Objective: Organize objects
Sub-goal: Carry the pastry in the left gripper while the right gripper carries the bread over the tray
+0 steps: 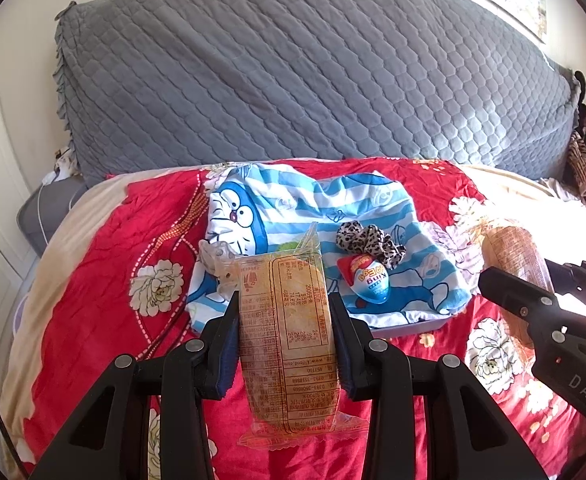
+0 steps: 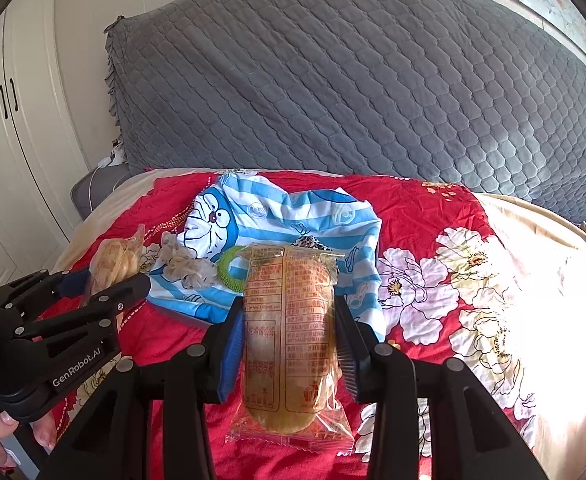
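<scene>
Right now I have a bread pack clamped in my left gripper (image 1: pixel 285 344) and another in my right gripper (image 2: pixel 289 356), both above the red quilt (image 1: pixel 93 240), so I'd set them down flat beside the striped cloth (image 1: pixel 293 196), clear of the egg toy (image 1: pixel 369 280).

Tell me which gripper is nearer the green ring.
Left. The left gripper holds its snack packet just in front of the green ring; the right gripper holds its own packet slightly farther back.
</scene>
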A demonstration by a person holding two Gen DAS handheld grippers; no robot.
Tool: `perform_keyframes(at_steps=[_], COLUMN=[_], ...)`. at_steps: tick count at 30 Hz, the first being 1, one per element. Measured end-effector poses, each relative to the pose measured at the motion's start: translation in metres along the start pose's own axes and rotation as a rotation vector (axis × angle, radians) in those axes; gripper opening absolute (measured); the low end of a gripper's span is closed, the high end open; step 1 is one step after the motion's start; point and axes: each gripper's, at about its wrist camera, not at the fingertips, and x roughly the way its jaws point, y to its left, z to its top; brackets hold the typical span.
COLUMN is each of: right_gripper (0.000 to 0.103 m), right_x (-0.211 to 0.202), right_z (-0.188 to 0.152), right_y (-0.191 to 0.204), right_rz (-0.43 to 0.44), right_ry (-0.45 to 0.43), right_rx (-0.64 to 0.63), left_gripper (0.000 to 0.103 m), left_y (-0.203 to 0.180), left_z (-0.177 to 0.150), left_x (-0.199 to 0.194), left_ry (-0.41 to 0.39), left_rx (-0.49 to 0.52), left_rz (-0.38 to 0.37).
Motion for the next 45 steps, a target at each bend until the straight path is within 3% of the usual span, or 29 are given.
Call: perform_keyframes(at_steps=[29,45], right_gripper=[0.042,0.042], right_x=[0.014,0.047], right_z=[0.018,0.026], right_y=[0.000,0.004], right_rz=[0.008,0.010], right_ry=[-0.017,0.007], right_rx=[-0.009,-0.023], left_gripper=[0.041,0.041], left_y=[-0.002,0.006], left_z=[0.017,0.021], left_x=[0.025,0.055], left_ry=[0.007,0.028], left_rx=[0.003,-0.004], left_rz=[-0.015,-0.016])
